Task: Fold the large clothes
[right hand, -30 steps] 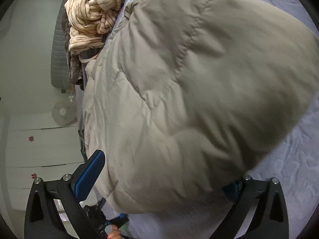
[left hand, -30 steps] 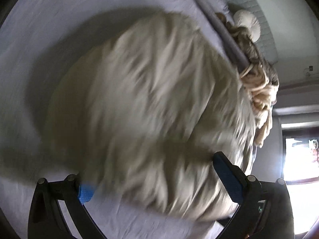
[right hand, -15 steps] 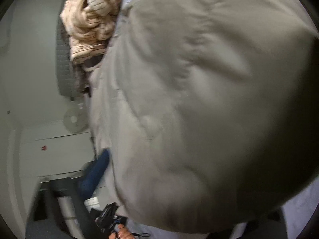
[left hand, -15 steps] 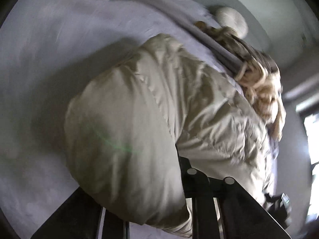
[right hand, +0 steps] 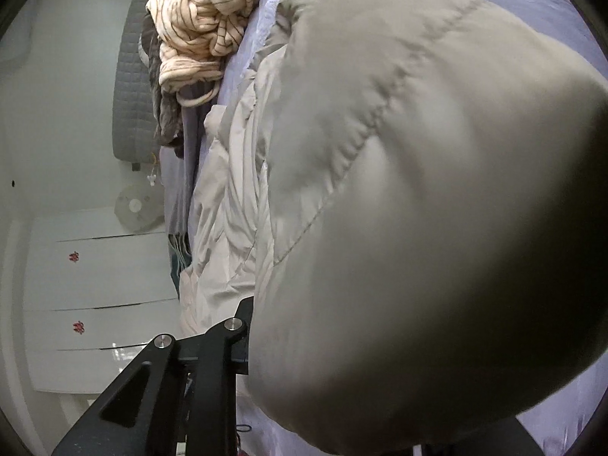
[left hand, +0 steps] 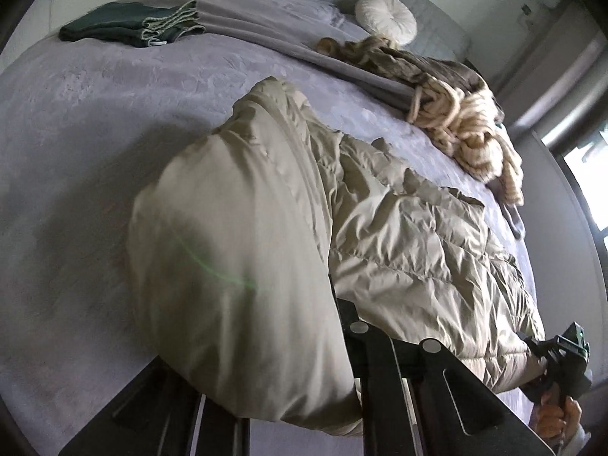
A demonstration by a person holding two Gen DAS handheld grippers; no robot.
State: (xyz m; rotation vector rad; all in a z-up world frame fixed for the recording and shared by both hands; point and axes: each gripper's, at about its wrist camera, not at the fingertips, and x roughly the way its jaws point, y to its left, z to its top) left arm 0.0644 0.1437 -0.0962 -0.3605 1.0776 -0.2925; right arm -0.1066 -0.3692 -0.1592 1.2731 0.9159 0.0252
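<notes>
A beige puffer jacket [left hand: 399, 228] lies across the grey-lilac bed [left hand: 95, 152]. My left gripper [left hand: 288, 361] has a thick fold of it bunched between its jaws, which are closing. The fabric hides the fingertips and bulges toward the camera. In the right wrist view the same jacket [right hand: 418, 190] fills most of the picture. My right gripper [right hand: 342, 361] is closing on another bunch of it, and only its left finger [right hand: 239, 315] shows. The left wrist view also shows the right gripper [left hand: 562, 357] in a hand [left hand: 558, 414] at the jacket's far corner.
A folded dark green garment [left hand: 129, 26] lies at the bed's far left. A heap of cream striped clothes [left hand: 467, 125] and a round white cushion [left hand: 385, 17] sit near the quilted headboard. White drawers [right hand: 106, 273] and a fan [right hand: 135, 207] stand beside the bed.
Both grippers were wide open around the jacket; now their jaws have come together on bunched fabric. Both have risen, lifting the jacket's edge, and the left one has rolled.
</notes>
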